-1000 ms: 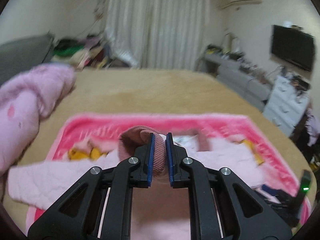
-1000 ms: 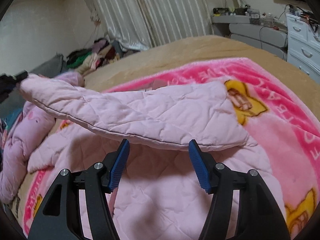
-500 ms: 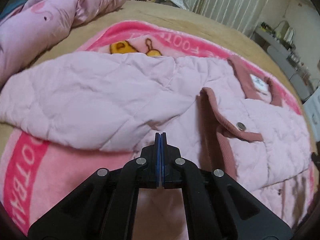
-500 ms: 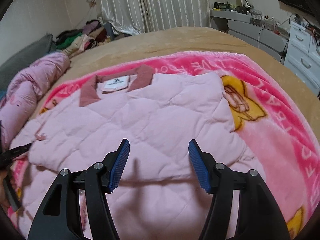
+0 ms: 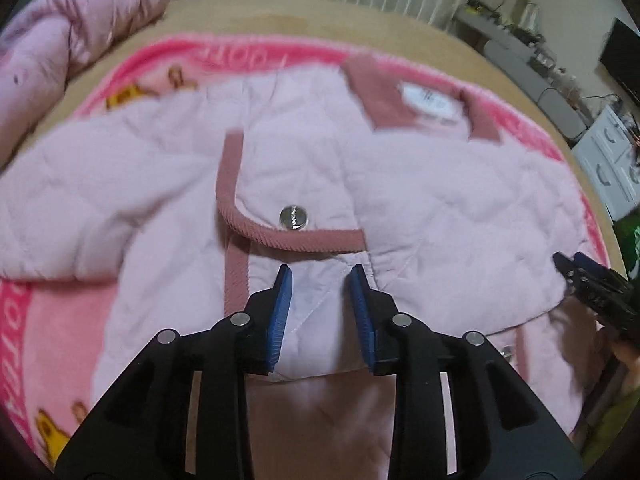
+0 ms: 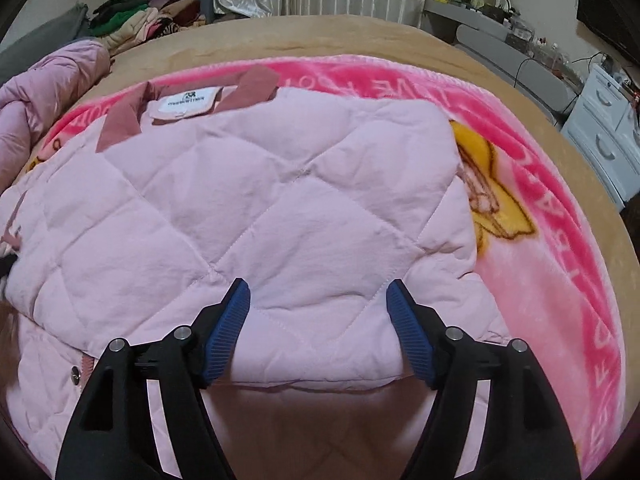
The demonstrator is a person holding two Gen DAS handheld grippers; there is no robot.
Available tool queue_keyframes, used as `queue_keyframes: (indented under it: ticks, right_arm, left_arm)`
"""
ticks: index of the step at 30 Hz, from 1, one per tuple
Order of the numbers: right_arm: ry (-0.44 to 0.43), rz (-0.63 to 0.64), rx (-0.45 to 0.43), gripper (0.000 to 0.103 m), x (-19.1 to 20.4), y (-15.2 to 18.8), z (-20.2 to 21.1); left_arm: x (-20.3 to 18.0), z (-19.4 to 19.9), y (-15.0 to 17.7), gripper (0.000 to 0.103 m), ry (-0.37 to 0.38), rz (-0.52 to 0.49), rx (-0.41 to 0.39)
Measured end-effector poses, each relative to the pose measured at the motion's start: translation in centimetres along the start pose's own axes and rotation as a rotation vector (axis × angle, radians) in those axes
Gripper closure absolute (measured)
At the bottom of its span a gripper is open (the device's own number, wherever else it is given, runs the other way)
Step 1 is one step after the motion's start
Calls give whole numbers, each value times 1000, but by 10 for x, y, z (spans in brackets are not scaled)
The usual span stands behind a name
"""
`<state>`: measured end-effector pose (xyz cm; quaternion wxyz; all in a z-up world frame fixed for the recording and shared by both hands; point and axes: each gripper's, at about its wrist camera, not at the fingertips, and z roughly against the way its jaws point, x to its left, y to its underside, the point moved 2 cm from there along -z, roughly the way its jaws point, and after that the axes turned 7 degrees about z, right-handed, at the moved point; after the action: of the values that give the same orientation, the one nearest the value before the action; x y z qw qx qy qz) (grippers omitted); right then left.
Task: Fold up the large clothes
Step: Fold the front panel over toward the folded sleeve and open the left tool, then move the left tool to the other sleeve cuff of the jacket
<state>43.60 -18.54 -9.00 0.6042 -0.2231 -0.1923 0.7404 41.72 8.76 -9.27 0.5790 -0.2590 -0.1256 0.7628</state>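
A pale pink quilted jacket (image 5: pixel 420 200) with dusty-rose trim, a white neck label (image 5: pixel 430 100) and a metal snap (image 5: pixel 294 217) lies on the pink blanket (image 5: pixel 60 320). Its sides are folded inward. My left gripper (image 5: pixel 321 280) hovers low over the front panel below the snap. Its jaws are opening, and fabric shows under the gap without being pinched. My right gripper (image 6: pixel 318 296) hangs over the folded-in quilted panel (image 6: pixel 260 208). Its jaws are opening wider, the pads clear of the cloth. The right gripper (image 5: pixel 592 280) also shows at the jacket's right edge in the left wrist view.
The blanket (image 6: pixel 560 280) covers a tan bed (image 6: pixel 360 36). A bunched pink duvet (image 5: pixel 60 52) lies at the left. A pile of clothes (image 6: pixel 140 20) sits at the back left. White drawers (image 6: pixel 604 140) and a grey bench (image 6: pixel 520 68) stand on the right.
The left gripper was shut on the dusty-rose cuff held high; it came down over the jacket, let go and has opened. The right gripper dropped closer to the folded panel and its jaws widened.
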Motion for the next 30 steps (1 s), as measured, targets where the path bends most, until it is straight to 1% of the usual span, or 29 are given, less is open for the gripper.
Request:
queue_keyframes:
  ticks: [1,4,8,11,13,14,15,16,17,18,19,20,21,22,23,24,27,30]
  right_arm:
    - [-6,-3,2,32,0,2,-1]
    - [-11,-16,7,32,0,4,-4]
    - [11,-4,5,32,3,5,-6]
    - [18,2,5,32,4,4,-3]
    - [-8,6,-9,31,3,3,4]
    - [-34,3,-28,29,4,4,11]
    - [-58,-6,-55,27,3,5,19]
    - [-70,-14,-72,21,3,7,25]
    - [-75,-22,-89,16,3,9,32]
    - [-79,-27,-100,16,5,9,38]
    - [-97,-29,-114,15,7,11,46]
    - [-111,-30,-124,10,10,11,51]
    - [-123,-31,-137,7,13,12,59]
    - [-130,-30,-145,6,16,13,64]
    - [-138,-28,-153,6,19,13,68]
    - [-143,-27,-159,6,22,13,73]
    - [-160,-19,-180,6,33,14,87]
    - [-172,-21,-205,6,44,15,100]
  left_arm:
    - [4,-4,2,79,4,8,3]
    - [7,-9,5,79,18,18,0]
    - [8,-9,6,79,18,22,-2]
    - [10,-3,8,79,25,42,0]
    - [11,6,9,77,20,44,-8]
    - [12,11,8,75,14,41,-14]
    - [13,17,8,68,20,42,-22]
    - [13,22,9,59,32,45,-29]
    - [14,30,9,53,22,44,-41]
    - [15,35,10,37,-10,39,-50]
    - [16,39,10,32,-27,36,-51]
    - [19,44,10,32,-32,38,-57]
    - [21,49,11,29,-30,42,-62]
    - [23,52,11,21,-30,46,-63]
    - [26,58,12,17,-33,51,-67]
    - [28,64,12,10,-36,54,-79]
    - [35,78,13,9,-42,57,-109]
    - [39,89,16,9,-64,47,-121]
